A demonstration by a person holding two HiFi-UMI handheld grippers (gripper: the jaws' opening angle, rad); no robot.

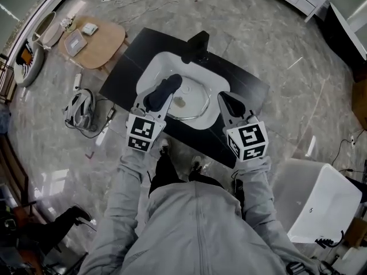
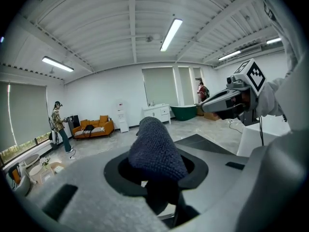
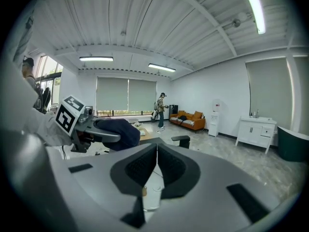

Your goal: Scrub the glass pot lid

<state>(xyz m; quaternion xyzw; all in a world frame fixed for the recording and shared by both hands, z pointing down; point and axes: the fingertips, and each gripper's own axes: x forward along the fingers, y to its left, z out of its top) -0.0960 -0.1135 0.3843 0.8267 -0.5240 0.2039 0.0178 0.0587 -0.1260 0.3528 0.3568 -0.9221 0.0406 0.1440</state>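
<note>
Scrubbing looks ready to start rather than under way: the left gripper (image 1: pixel 159 98) is clamped on a dark knitted cloth (image 1: pixel 164 89), whose rounded end bulges well past the jaws in the left gripper view. It hangs over the near-left part of the white sink basin (image 1: pixel 150 67) set in the black table (image 1: pixel 248 87). The glass pot lid (image 1: pixel 198 99) lies in the bottom of that basin, its small knob (image 1: pixel 180 102) just beside the cloth in the head view; whether cloth and glass touch I cannot tell. The right gripper (image 1: pixel 225 99) sits at the basin's right rim, its 2 jaws pressed together with nothing between the pads (image 3: pixel 142 166). To do this step well, I judge that the cloth should come down so that only its soft protruding end meets the glass, never the hard jaw tips. It should then work in small circles from the knob outward to the lid's edge. A lid lying loose in a curved basin is likely to slide or spin under the strokes, so the right gripper would do best resting on or pinching the far edge to steady it. Pressure should stay moderate, since glass pushed hard against the basin could chip, and the grip on the cloth must not loosen mid-stroke.
</note>
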